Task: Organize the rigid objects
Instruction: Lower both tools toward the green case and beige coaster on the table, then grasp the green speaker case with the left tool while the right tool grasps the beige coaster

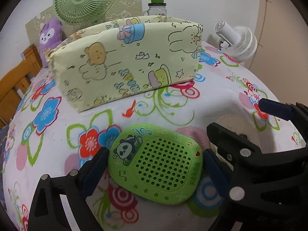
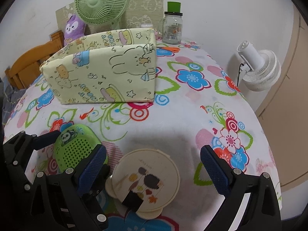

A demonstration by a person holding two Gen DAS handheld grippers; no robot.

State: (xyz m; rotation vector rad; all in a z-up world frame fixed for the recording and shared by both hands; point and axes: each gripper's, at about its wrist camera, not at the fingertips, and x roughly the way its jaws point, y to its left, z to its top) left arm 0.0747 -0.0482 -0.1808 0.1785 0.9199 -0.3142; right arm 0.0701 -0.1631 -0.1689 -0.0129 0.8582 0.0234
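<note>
Right now the left gripper (image 1: 155, 165) has its fingers on either side of the green panda speaker (image 1: 156, 164), both pads (image 1: 94, 171) pressed against its edges, so it is closed on it while the speaker lies flat on the flowered tablecloth (image 1: 134, 105). Next to the speaker, on its right, the right gripper (image 2: 153, 162) hangs with its fingers spread wide over the round cream lid (image 2: 146, 175), gripping nothing; the lid sits between the pads with cloth showing on both sides. The two grippers are close together, the right one's finger just beside the speaker's edge.

Beyond the speaker there is a clear stretch of cloth, then the pale yellow fabric box (image 2: 100, 71) with cartoon animals, standing open at the top. Its inside cannot be seen from this low angle. Behind the box stand a green fan (image 2: 101, 2), a purple plush toy (image 2: 74, 28) and a glass jar (image 2: 172, 28) with a green top; orange scissors (image 2: 170, 49) lie near the jar. Off the table's right edge stands a white fan (image 2: 258, 67).
</note>
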